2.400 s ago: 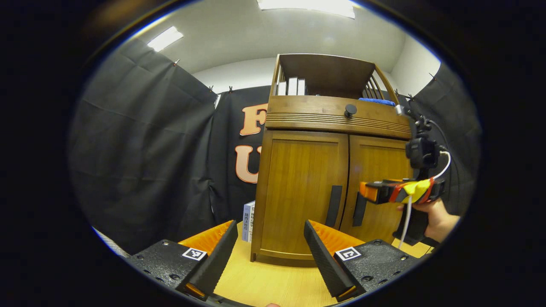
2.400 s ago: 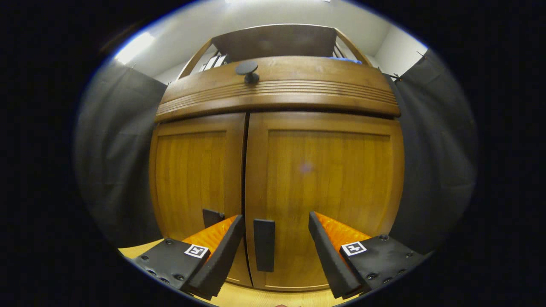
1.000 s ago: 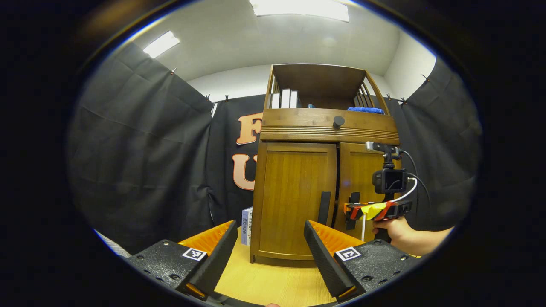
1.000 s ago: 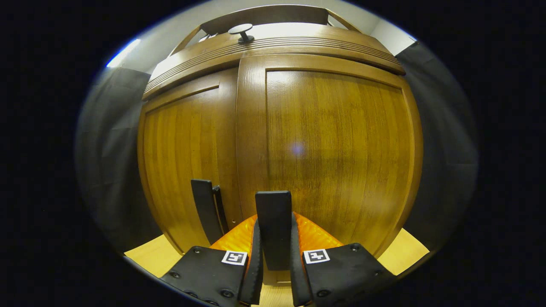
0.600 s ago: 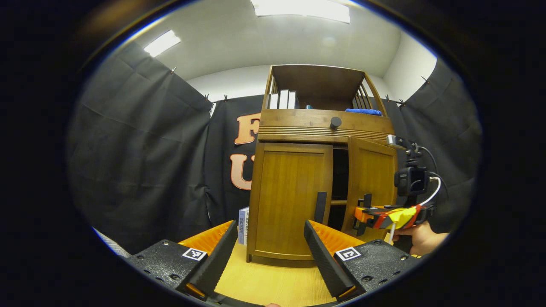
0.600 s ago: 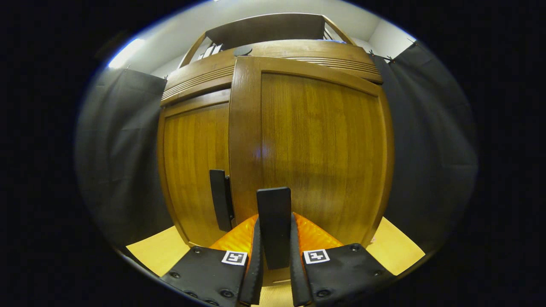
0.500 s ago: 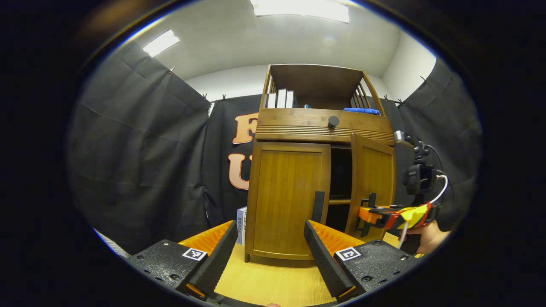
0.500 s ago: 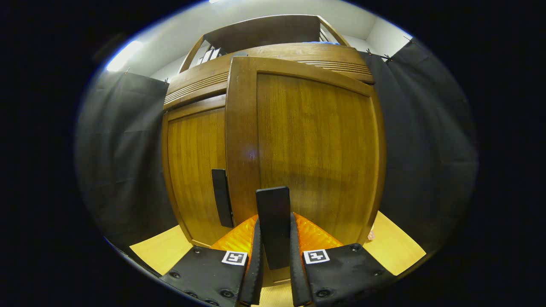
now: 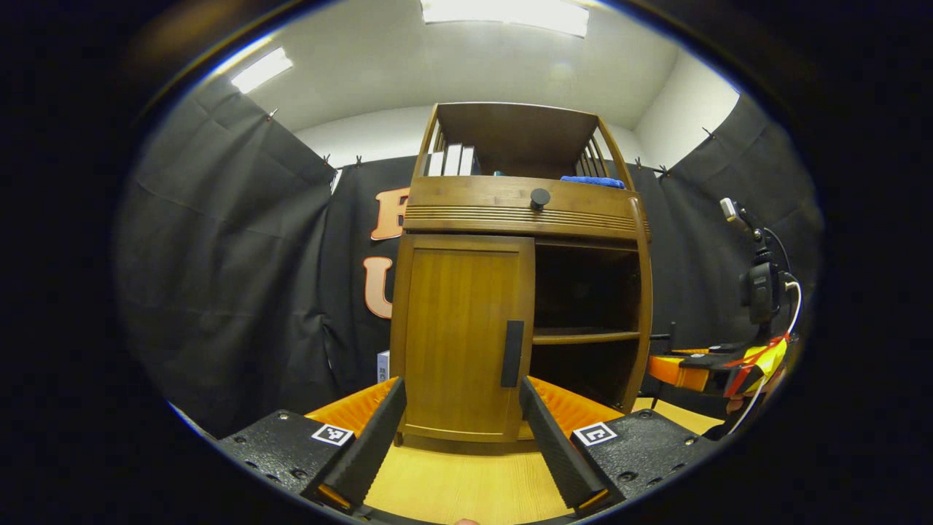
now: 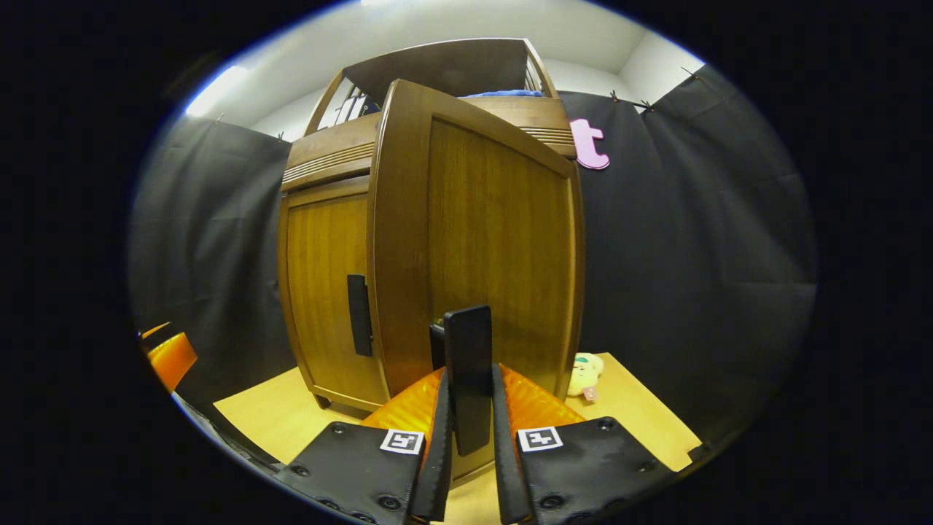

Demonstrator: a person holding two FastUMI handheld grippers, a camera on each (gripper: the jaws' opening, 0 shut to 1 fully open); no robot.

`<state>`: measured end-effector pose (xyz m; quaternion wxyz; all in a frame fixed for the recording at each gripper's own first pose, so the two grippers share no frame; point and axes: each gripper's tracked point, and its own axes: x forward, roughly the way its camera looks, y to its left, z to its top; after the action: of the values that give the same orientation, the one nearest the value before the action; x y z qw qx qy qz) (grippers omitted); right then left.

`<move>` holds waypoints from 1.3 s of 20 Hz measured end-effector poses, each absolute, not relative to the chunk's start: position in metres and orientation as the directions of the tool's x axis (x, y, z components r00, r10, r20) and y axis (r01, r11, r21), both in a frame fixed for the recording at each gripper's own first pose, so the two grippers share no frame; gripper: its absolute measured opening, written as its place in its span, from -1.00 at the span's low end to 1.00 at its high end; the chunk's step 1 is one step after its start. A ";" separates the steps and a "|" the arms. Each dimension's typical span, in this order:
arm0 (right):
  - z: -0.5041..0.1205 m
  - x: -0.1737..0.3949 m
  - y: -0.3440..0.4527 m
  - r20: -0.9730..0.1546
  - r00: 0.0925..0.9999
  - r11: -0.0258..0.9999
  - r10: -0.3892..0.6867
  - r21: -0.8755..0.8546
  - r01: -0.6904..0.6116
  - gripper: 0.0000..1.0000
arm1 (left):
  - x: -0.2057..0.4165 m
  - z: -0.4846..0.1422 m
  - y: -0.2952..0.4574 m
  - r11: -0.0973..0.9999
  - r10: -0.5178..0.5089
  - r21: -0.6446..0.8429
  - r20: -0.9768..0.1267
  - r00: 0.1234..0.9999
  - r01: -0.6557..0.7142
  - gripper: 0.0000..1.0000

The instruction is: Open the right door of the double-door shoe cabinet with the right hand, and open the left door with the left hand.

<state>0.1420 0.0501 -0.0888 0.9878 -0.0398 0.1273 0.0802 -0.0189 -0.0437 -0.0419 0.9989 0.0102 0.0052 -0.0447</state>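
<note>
Change: your right door [image 10: 496, 240] has swung from barely ajar half a second ago to wide open, and its edge now faces the left gripper view, where the right compartment stands exposed.
Right gripper [image 10: 468, 430]: you hold it with both fingers pressed on the right door handle [image 10: 468, 372], the dark bar upright between them and sticking up above the tips.
Right gripper, seen from the left gripper view [image 9: 718, 368]: far right, beside the cabinet's right edge, low, about level with the inner shelf.
Left gripper [image 9: 461, 430]: your jaws stand wide apart with nothing between them, set back from the cabinet over the table [image 9: 466, 481].
Left door [image 9: 466, 335]: shut, flush with the cabinet front.
Left door handle [image 9: 512, 353]: a dark vertical bar at the door's right edge, untouched, just above the gap between your left fingers.
Shoe cabinet [image 9: 521, 211]: standing on the table against the black cloth; a drawer band with a round knob [image 9: 539, 197] runs above the doors.
Inner shelf [image 9: 583, 335]: one board across the dark open compartment; what lies deeper inside cannot be told.
Top rack: books [image 9: 452, 159] upright at the left, a blue cloth [image 9: 592, 180] at the right.
Plush toy [image 10: 583, 373]: on the table beyond the open door's far edge.
</note>
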 end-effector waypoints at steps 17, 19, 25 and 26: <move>-0.073 0.115 -0.017 -0.239 0.970 0.987 0.056 -0.132 -0.089 -0.27 | -0.017 -0.054 -0.057 0.991 -0.131 0.020 -0.030 0.991 0.132 0.89; -0.070 0.116 -0.028 -0.232 0.972 0.987 0.033 -0.145 -0.068 -0.45 | -0.014 -0.053 -0.057 0.991 -0.130 0.020 -0.026 0.991 0.131 0.83; -0.066 0.124 -0.078 -0.233 0.972 0.993 -0.040 -0.119 0.013 -0.73 | -0.009 -0.064 -0.061 0.990 -0.141 0.009 -0.050 0.989 0.142 0.93; -0.067 0.123 -0.082 -0.234 0.972 0.995 -0.031 -0.102 0.007 -0.77 | -0.009 -0.065 -0.061 0.990 -0.141 0.007 -0.054 0.989 0.141 0.94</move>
<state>0.1234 -0.0816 -0.0668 0.9916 -0.0501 0.1185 -0.0096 -0.0088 -0.0607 -0.0648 0.9971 0.0056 0.0266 -0.0707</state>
